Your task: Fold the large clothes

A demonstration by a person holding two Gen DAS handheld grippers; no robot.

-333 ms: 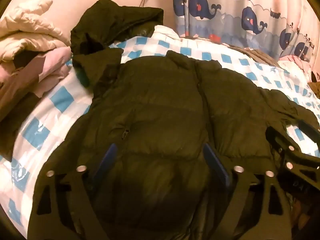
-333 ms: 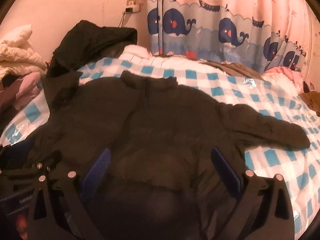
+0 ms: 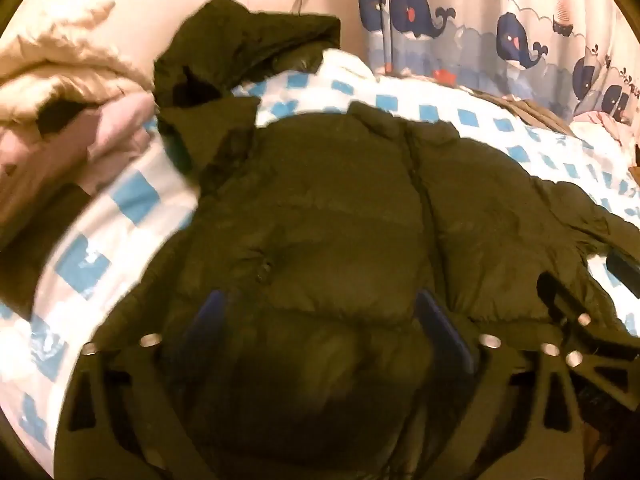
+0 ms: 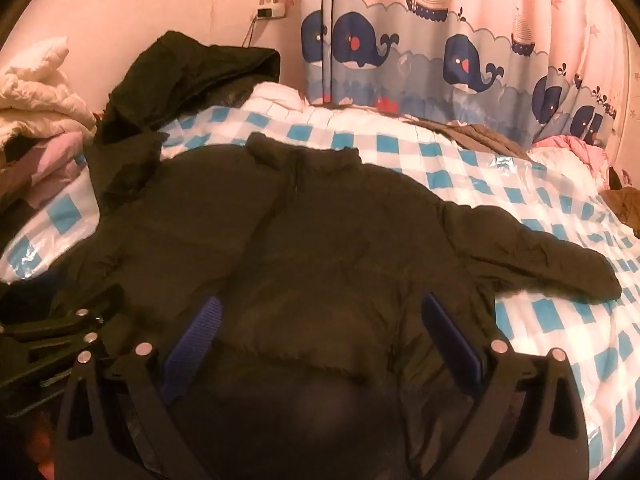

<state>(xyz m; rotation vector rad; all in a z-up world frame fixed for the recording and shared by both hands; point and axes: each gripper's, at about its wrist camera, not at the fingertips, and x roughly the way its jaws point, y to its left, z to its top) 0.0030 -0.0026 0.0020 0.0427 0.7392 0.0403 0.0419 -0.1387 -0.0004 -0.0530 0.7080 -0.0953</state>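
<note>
Black left tool [image 3: 320,320], blue pads [image 4: 196,344], silver screws, triangular cutouts

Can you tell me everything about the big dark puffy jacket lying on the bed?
The dark, quilted puffy jacket lies flat, front up and unfolded, on the blue-and-white checked bedsheet. Its front looks zipped, with a stand-up collar toward the wall. One sleeve stretches out sideways. The fabric looks soft and padded. Both open grippers hover over its lower half.
</note>
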